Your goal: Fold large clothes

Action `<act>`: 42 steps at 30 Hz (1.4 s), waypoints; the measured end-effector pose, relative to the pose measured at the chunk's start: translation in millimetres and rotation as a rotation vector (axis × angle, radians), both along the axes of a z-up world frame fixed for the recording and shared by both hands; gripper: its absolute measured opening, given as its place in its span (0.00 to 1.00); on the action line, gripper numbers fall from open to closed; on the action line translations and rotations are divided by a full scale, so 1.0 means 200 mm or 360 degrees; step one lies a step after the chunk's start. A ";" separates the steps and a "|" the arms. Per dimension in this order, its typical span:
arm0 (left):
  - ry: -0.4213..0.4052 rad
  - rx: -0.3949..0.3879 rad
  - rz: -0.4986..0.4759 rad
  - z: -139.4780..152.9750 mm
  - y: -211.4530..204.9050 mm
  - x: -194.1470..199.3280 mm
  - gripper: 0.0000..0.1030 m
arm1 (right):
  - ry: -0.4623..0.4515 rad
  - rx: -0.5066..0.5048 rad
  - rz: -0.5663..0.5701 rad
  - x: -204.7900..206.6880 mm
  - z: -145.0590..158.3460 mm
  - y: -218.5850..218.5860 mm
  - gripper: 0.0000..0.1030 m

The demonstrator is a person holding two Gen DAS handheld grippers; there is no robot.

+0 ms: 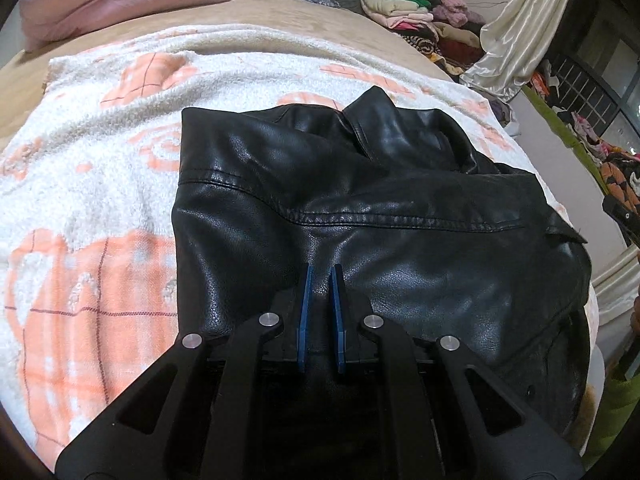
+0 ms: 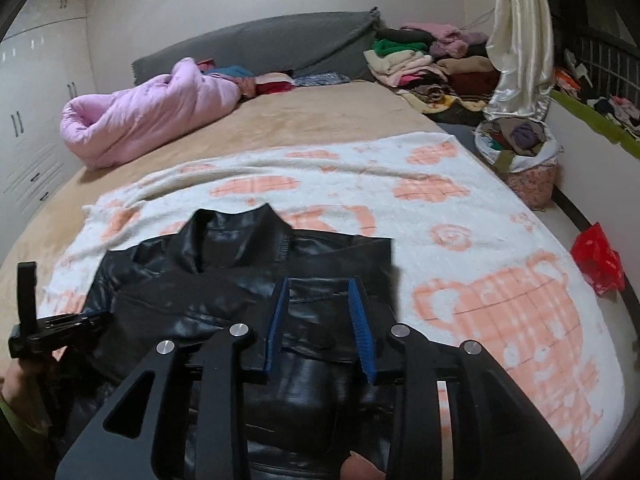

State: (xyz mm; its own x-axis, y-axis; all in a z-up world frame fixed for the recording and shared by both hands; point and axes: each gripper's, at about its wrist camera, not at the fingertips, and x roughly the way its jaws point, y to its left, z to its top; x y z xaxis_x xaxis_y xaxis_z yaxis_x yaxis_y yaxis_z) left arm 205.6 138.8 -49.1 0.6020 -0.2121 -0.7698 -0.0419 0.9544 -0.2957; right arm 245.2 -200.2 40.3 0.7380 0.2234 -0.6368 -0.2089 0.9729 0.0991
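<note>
Lying folded on the white-and-peach blanket (image 2: 460, 216) is the black leather jacket (image 1: 360, 208), collar end away from both sets of tongs, and it takes up most of the space right ahead of them. The left tongs (image 1: 321, 276) are pressed nearly together, blue pads (image 1: 305, 308) with only a sliver between them, hovering low over the leather just beyond their tips; whether any fold is pinched in that sliver I can't tell. The right tongs (image 2: 318, 288) are spread apart with the pads (image 2: 362, 332) clear of the leather, the jacket's folded edge showing in the gap between them and nothing gripped. Off to the left side of the right tongs you can see the other tool's black frame and a bit of the person's hand (image 2: 16, 384). Farther past the jacket there's a pink quilt (image 2: 148, 112) bundled on the tan bed (image 2: 320, 116), and a pile of folded clothes (image 2: 416, 60) up to the right, with a red bag (image 2: 598, 256) at the bed's right edge.
</note>
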 end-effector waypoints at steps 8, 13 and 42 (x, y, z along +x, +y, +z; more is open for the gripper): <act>-0.0003 0.0016 -0.0002 0.00 0.00 0.00 0.03 | 0.0076 -0.0155 0.0315 0.07 -0.14 0.49 0.29; -0.0003 0.0009 -0.0003 0.00 -0.01 0.01 0.03 | 0.0381 -0.0278 0.0221 0.24 -0.39 0.59 0.26; -0.0056 0.0105 -0.0202 0.06 -0.25 -0.07 0.30 | 0.0059 -0.0061 0.0009 0.05 -0.21 0.09 0.10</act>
